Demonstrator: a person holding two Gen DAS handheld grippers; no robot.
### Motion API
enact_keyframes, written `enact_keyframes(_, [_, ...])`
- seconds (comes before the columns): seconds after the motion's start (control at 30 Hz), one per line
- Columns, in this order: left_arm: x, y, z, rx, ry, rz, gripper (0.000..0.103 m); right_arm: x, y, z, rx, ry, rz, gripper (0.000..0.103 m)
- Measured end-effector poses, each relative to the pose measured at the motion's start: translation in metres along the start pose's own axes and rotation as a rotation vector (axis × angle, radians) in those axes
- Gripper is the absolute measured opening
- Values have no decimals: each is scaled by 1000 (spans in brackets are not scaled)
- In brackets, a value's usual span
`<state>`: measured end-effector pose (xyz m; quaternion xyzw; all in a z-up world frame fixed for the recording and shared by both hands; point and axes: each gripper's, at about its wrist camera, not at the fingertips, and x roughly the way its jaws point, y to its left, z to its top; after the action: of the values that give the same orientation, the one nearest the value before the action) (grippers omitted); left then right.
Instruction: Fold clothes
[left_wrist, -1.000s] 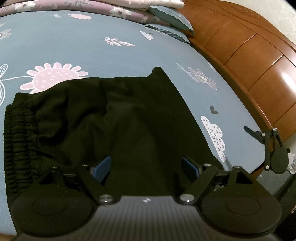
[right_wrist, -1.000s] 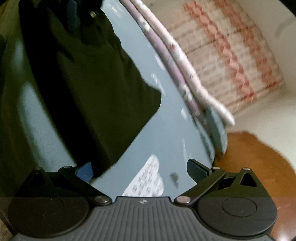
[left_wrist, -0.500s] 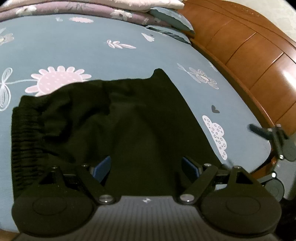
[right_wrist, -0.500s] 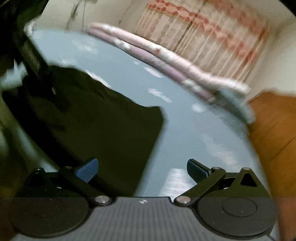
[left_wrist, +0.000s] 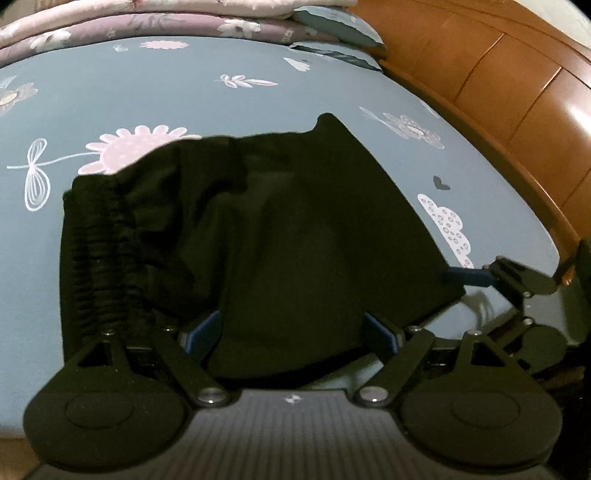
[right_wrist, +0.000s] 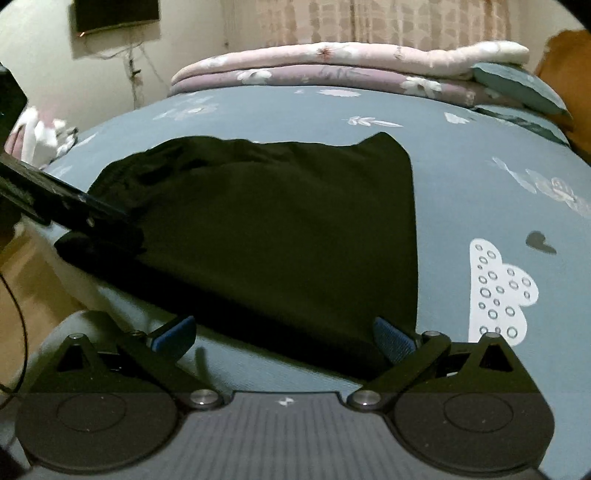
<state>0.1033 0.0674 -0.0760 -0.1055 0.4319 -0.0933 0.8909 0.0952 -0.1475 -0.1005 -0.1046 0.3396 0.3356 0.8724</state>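
ITEM: black shorts (left_wrist: 303, 229), elastic-waist garment, on bed (left_wrist: 192, 92) w/ blue floral sheet, lying toward the near edge, closer to the headboard (left_wrist: 517, 110) side than the far side.

LAY: mostly flat, some rucking near the waistband (left_wrist: 99, 251). Waistband at the left end in the left wrist view; hem end at right, near the cloud print (left_wrist: 447, 229). Long axis approx. parallel to the near bed edge, waistband pointing away from headboard. One pointed corner (left_wrist: 327, 120) sticks up toward the far side. Whether it is already doubled over or a single layer: can't tell, black cloth hides seams.

HANDLING (est.): soft, light, limp knit; not fragile, not slippery on the sheet; will sag and drape if lifted by one point. Waistband thicker, gathered, best grip there; other hold at the hem corner by the near edge. Pinch both layers, else they separate.

LEFT GRIPPER (left_wrist: 291, 328): jaws wide apart, nothing held; low over the near edge of the cloth, mid-garment.

RIGHT GRIPPER (right_wrist: 284, 334): jaws wide apart, nothing held; at the near hem corner, right blue pad (right_wrist: 393, 339) just beside the cloth edge.

ALSO: folded quilts (right_wrist: 332, 70) along the far edge.
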Motion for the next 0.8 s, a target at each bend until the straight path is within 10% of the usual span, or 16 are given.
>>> enact_keyframes(0.23, [21,-26,56,30,-67,-168,86,5,6,-2,-31,-2,-58,103])
enact_keyframes(0.4, [75,-15,58,-31,2,-135,86,0,6,-7,-26,-21,-56,103])
enact_keyframes(0.8, [56,-18,38,-53,40,-162,88,-1,-6,-6,18,-63,-9,103])
